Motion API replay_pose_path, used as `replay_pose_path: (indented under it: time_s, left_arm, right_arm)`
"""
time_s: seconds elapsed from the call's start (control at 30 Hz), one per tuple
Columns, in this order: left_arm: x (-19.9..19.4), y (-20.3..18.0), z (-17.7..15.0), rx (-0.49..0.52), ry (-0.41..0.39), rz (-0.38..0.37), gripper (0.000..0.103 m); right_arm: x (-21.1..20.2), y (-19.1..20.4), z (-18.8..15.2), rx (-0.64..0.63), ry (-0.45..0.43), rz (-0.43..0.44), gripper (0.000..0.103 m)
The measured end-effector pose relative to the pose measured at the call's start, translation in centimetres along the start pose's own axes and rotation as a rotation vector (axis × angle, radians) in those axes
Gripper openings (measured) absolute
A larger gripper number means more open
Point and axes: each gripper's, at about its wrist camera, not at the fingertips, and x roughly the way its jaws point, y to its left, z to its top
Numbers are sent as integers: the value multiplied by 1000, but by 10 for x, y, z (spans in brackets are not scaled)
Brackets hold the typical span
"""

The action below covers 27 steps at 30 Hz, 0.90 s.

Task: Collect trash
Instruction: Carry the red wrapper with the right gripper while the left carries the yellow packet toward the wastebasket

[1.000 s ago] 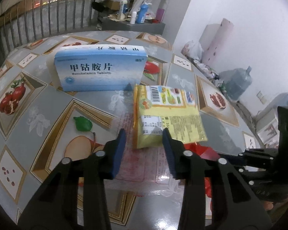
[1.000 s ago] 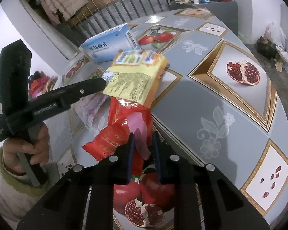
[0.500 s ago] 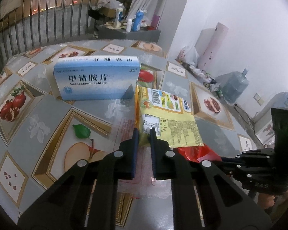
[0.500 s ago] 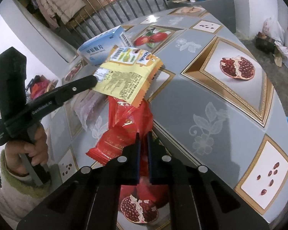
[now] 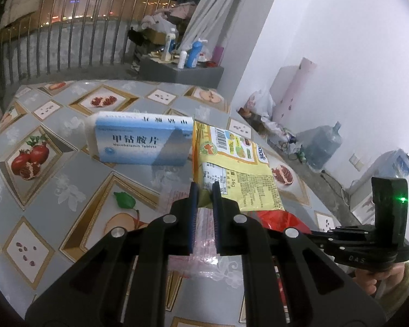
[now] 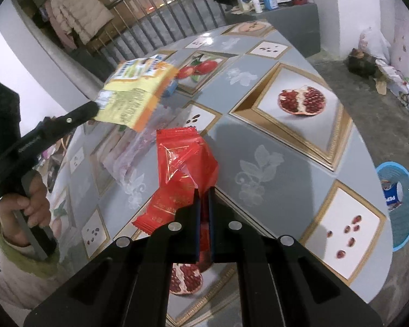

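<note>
My left gripper is shut on the near edge of a yellow snack wrapper and holds it lifted above the table; the wrapper also shows in the right wrist view. My right gripper is shut on a red wrapper and holds it raised off the table; a bit of the red wrapper shows in the left wrist view. A clear pink plastic wrapper lies flat on the table under both. A blue-and-white medicine box stands behind the yellow wrapper.
The table has a grey cloth printed with fruit. A blue bin sits on the floor off the table's right edge. A railing and a cluttered grey cabinet stand beyond the far edge. A water jug stands by the wall.
Both grippers closed, left on the yellow wrapper, right on the red wrapper, and both lifted their wrappers off the table. The yellow wrapper moved up and away from the red one.
</note>
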Motion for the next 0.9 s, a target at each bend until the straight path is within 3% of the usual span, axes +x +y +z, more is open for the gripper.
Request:
replay_pose_path:
  time_s: [0.53, 0.9]
  left_arm:
    - [-30, -39, 15, 79, -70, -31, 8]
    - [-8, -106, 34, 208, -59, -136, 8]
  right_arm:
    - [-68, -36, -7, 80, -170, -51, 5]
    - [-132, -99, -24, 224, -321, -159, 5]
